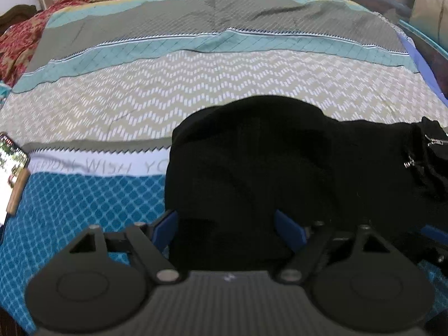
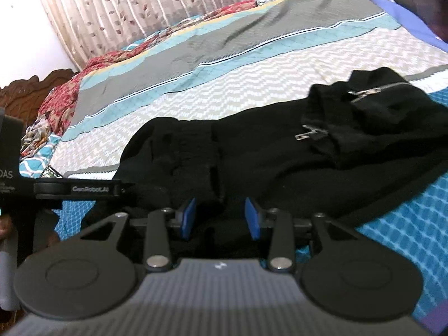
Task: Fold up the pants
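Black pants (image 1: 280, 168) lie bunched on the patterned bedspread, with silver zippers (image 1: 431, 142) at the right end. In the right wrist view the pants (image 2: 280, 154) stretch from centre to right, zippers (image 2: 375, 89) at the upper right. My left gripper (image 1: 226, 224) is open, its blue pads (image 1: 165, 224) on either side of the near edge of the cloth. My right gripper (image 2: 219, 215) is open, its blue pads (image 2: 190, 215) straddling the near edge of the pants. The left gripper's body (image 2: 84, 189) shows at the left of the right wrist view.
A phone with a lit screen (image 1: 11, 165) lies on the bedspread (image 1: 196, 89) at the left. A red floral blanket (image 1: 19, 42) is heaped at the far left. Curtains (image 2: 140, 5) and a carved wooden headboard (image 2: 30, 89) stand behind the bed.
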The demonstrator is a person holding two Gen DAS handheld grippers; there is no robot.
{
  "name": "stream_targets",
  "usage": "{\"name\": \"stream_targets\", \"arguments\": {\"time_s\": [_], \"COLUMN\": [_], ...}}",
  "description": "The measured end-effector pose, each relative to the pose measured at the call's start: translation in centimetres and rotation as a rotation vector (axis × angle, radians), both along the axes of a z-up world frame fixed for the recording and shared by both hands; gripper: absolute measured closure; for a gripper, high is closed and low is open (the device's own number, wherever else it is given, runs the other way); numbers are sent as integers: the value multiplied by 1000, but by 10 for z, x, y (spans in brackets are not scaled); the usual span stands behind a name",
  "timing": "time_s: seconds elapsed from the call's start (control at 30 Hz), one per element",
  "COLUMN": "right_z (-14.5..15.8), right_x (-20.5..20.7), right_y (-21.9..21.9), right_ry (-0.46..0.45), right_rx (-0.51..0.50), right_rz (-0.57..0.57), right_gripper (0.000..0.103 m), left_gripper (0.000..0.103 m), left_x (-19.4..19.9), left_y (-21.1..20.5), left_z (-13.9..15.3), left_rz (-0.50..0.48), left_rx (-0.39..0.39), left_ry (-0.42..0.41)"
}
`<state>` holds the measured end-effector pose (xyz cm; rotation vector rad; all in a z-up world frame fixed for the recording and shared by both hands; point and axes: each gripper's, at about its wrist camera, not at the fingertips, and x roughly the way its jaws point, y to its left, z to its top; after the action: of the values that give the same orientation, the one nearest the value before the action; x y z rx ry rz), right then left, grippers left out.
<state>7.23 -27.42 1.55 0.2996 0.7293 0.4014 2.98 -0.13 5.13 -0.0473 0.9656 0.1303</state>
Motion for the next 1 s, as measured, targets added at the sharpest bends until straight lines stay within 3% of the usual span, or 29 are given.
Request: {"name": "stream_targets", "arguments": {"time_s": [0.33, 0.87, 1.0], "right_z": [-24, -6, -6], "right_x": [2, -10, -8], "right_y": [4, -21, -41], "right_ry": [113, 10, -6], "right_rx": [-42, 52, 89], "right_rz": [-4, -44, -90], "right_gripper": [60, 59, 59], "left_gripper": [24, 24, 24], "left_x": [-10, -14, -19], "left_y": [-9, -19, -31], "left_z": [-2, 3, 19], "left_rz": [23, 31, 3], "left_rx": [37, 97, 117], "left_ry": [23, 27, -27]}}
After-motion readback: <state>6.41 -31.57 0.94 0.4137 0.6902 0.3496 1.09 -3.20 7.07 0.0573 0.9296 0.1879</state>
